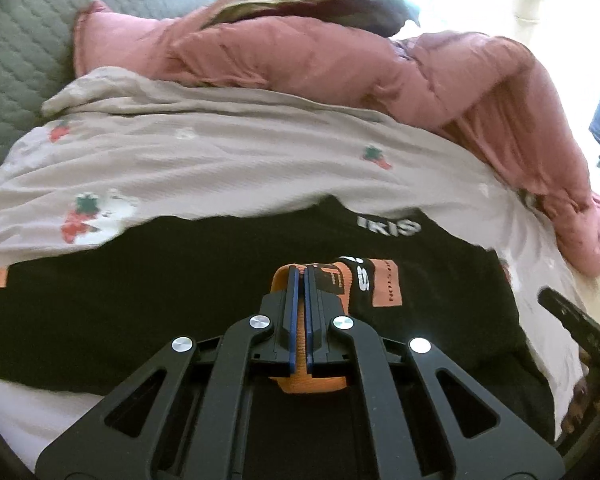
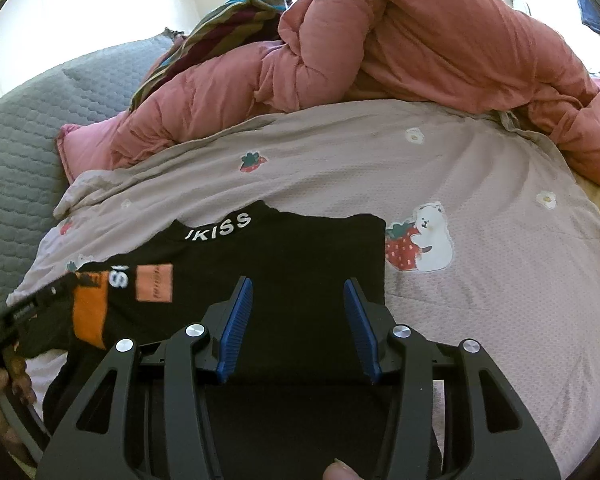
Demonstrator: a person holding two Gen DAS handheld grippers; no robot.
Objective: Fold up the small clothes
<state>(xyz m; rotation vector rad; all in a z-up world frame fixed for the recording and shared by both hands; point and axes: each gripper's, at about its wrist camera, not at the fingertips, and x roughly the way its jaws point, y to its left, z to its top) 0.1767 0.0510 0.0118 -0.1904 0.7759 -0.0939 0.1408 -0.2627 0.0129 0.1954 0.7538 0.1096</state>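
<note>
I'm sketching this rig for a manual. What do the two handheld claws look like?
Both look alike: the left claw and right claw have matte black frames with triangular cutouts, round silver bolts at the joints, and blue ribbed pads lining the fingers. No cables or sleeves are visible.

In the right wrist view a shirt (image 2: 300, 252) lies at lower centre on a printed sheet (image 2: 480, 200) covering the bed. Behind the sheet, across the upper frame, a bunched duvet (image 2: 420, 40) is heaped. A quilted pillow (image 2: 16, 152) sits at left.
</note>
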